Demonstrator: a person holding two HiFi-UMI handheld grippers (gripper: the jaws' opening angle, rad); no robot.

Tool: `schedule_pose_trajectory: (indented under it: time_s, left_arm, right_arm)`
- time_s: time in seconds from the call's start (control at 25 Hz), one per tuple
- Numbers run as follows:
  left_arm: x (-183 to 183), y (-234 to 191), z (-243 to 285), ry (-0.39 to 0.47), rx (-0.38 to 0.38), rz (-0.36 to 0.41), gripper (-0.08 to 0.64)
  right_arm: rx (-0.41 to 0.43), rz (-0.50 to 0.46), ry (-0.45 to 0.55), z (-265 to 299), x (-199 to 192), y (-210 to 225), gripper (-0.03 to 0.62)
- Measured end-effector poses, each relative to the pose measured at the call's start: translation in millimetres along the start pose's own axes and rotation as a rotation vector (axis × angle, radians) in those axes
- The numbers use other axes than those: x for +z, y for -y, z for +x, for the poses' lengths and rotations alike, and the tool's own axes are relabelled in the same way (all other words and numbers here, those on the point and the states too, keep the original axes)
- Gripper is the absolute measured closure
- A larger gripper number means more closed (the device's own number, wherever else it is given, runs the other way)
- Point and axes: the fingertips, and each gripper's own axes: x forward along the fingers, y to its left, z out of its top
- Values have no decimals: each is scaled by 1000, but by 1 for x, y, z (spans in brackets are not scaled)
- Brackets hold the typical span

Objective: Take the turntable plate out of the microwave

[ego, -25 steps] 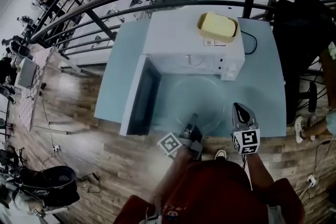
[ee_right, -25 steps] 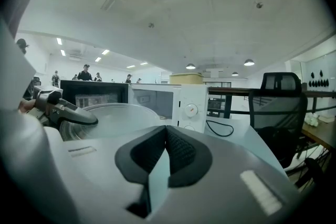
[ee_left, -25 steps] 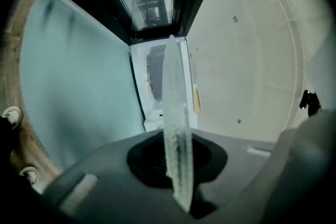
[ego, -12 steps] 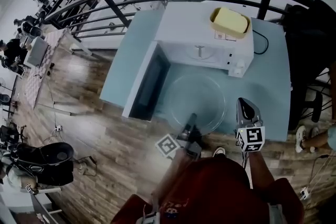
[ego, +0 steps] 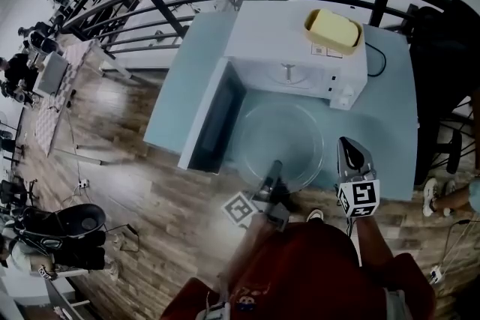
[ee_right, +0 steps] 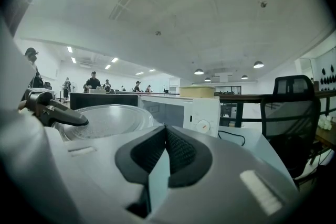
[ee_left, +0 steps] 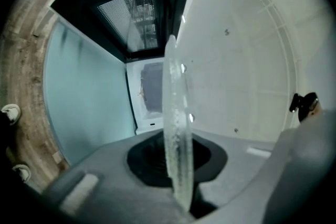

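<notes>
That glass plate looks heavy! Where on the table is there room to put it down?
The bare table under the plate, between the open door of the microwave and the table's right edge, looks free. Left of the door is another bare strip. A cable crowds the microwave's right side.

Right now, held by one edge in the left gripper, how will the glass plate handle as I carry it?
Stiff: the glass plate looks flat though the left gripper grips only its rim. Probably heavy for that hold, since nearly all of it juts past the fingers, so it may droop. Smooth clear glass is likely slippery and breakable.
</notes>
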Motion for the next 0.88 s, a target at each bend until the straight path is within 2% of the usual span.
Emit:
schedule_pose_trajectory:
  time_s: [0.88]
  left_arm:
    - [12,7,18,-4,-18,-8,535]
  right_arm:
    - [-13,-15,18,12,10,5,592]
